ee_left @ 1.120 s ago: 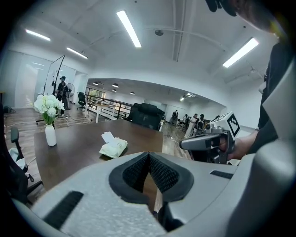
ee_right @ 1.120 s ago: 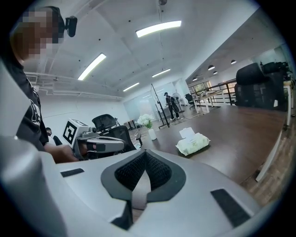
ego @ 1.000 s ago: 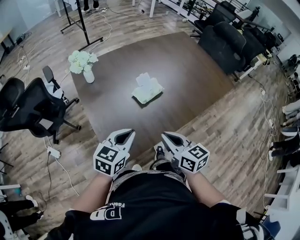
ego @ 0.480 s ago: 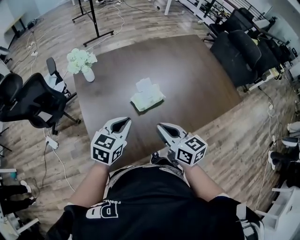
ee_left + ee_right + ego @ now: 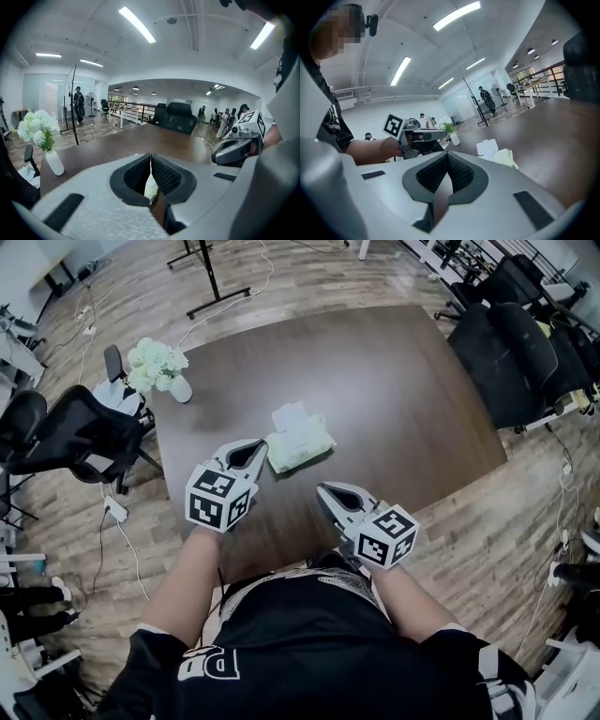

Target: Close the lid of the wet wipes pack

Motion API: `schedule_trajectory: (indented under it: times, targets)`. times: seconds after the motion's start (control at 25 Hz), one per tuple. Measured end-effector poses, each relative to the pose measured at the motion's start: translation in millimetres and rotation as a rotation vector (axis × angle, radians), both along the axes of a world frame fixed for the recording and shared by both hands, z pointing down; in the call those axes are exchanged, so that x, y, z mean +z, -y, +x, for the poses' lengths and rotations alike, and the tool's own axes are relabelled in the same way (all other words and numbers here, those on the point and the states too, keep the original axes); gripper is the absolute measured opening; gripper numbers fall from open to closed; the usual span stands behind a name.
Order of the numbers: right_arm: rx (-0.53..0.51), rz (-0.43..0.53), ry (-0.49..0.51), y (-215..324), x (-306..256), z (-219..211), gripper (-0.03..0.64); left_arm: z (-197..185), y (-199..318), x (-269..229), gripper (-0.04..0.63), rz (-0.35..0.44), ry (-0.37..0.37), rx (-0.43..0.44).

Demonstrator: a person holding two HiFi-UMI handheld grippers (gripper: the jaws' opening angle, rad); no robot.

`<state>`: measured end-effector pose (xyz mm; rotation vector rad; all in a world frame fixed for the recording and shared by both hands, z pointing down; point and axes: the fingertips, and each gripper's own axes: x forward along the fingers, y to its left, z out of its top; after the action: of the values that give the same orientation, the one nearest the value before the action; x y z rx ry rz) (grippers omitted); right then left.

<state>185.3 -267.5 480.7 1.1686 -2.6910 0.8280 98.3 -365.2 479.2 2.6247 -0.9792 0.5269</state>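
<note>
Left tongs [image 5: 249, 454] and right tongs [image 5: 327, 491] are shut and empty; the wet wipes pack [image 5: 302, 450] looks soft and light, so press its stiff, apparently open lid [image 5: 291, 415] at the free edge.

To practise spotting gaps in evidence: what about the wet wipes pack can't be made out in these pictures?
- Left gripper view: the wet wipes pack is almost wholly hidden behind the shut left gripper; only a sliver shows.
- Head view: its print, and the opening beside the open lid, are too small to read.
- Right gripper view: both are too small there too.
</note>
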Motion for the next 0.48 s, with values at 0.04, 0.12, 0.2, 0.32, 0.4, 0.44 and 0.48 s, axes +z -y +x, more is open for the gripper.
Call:
schedule_trajectory:
  times: [0.04,0.12,0.2,0.32,0.4,0.44,0.48]
  targets:
    - [-0.015,-0.003,0.001,3,2,3,0.005,6,8,5,0.020,-0.005,0.020,0.005]
    - [-0.042,-0.010,0.003,10,6,8,0.003,15,25,14,0.020,-0.015,0.056,0.013]
    - [-0.063,-0.020,0.012,17,10,13,0.005,23,41,24,0.021,-0.035,0.086,0.010]
    - [-0.092,-0.034,0.024,22,16,21,0.005,36,64,40,0.109,-0.069,0.121,0.006]
    - [-0.106,-0.044,0.030,24,21,27,0.005,46,79,51,0.112,-0.078,0.149,0.009]
    - [-0.110,-0.050,0.034,25,24,31,0.005,50,86,57,0.112,-0.081,0.164,0.010]
    - [-0.113,-0.055,0.036,26,27,35,0.005,54,94,62,0.112,-0.085,0.179,0.011]
